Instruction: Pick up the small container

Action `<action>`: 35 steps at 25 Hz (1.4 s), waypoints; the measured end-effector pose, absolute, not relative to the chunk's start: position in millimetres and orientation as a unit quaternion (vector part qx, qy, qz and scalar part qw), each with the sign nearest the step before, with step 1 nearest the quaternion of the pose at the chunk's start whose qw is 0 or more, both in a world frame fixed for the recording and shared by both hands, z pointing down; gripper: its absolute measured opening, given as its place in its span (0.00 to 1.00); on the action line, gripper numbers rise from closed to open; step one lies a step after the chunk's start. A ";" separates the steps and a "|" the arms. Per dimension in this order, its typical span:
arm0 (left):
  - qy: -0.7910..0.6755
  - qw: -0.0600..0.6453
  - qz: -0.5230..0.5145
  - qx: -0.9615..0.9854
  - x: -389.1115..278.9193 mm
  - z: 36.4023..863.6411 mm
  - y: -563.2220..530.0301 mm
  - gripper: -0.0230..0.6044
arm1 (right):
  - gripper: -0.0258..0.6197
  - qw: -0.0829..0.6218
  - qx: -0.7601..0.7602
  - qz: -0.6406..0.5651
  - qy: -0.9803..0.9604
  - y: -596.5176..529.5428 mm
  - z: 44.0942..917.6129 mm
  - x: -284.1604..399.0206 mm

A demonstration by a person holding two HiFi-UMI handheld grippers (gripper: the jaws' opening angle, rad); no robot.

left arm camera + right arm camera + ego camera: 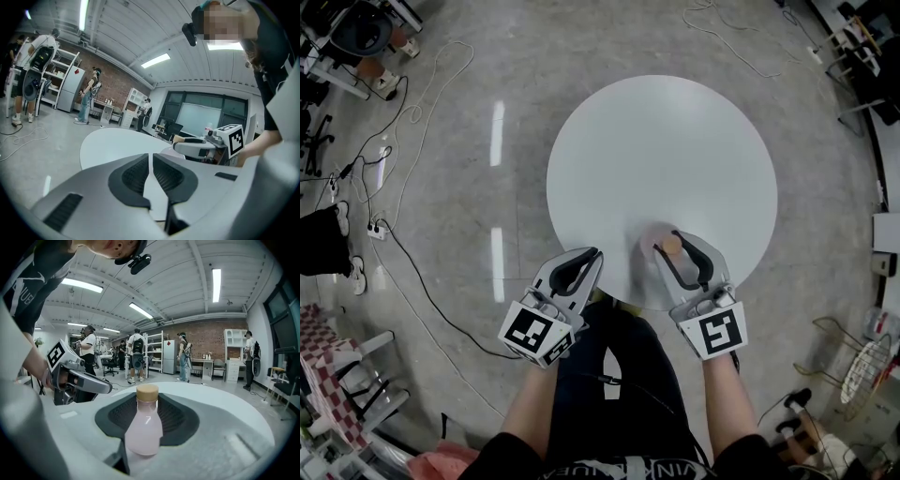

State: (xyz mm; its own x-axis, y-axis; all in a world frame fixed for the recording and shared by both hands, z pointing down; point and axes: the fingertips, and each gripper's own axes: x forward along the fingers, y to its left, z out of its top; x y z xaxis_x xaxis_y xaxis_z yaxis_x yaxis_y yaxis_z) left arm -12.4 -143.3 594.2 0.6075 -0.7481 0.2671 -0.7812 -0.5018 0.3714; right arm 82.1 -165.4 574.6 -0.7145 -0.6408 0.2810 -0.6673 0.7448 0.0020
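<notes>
Small container: a pale pink bottle with a tan cap, upright on the round white table, close to the edge nearest the person. It stands between the jaws of the right gripper, which are apart with one on each side. I see no pad pressing on it, so I read it as straddled rather than gripped. Main risk is a topple. In the head view the cap sits nearer one jaw than the other, so on closing that pad would probably touch first and push or tip the bottle before the other arrives. Second risk is a slip. The body looks smooth and narrows toward the neck, so a hold taken high could squeeze it downward and out during the lift. Third risk is the table edge: a nudge toward the person might send it to the floor. The left gripper has its jaws together, holds nothing, and hangs at the table's near edge, apart from the bottle. It is unlikely to interfere unless it swings inward.
</notes>
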 end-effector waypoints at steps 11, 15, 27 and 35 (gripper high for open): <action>-0.439 0.224 0.030 0.869 -20.1 575.0 -145.0 0.08 | 0.26 0.126 0.370 0.053 -0.919 -173.6 548.8 83.7; -0.440 0.221 0.027 0.870 -26.1 564.2 -148.2 0.08 | 0.26 0.124 0.376 0.057 -0.916 -178.8 534.9 84.3; -0.437 0.209 0.028 0.874 -35.1 528.5 -153.7 0.08 | 0.26 0.111 0.387 0.055 -0.914 -187.2 486.9 82.1; -0.431 0.202 0.029 0.879 -26.3 502.0 -155.6 0.08 | 0.26 0.103 0.398 0.057 -0.910 -188.4 455.7 95.7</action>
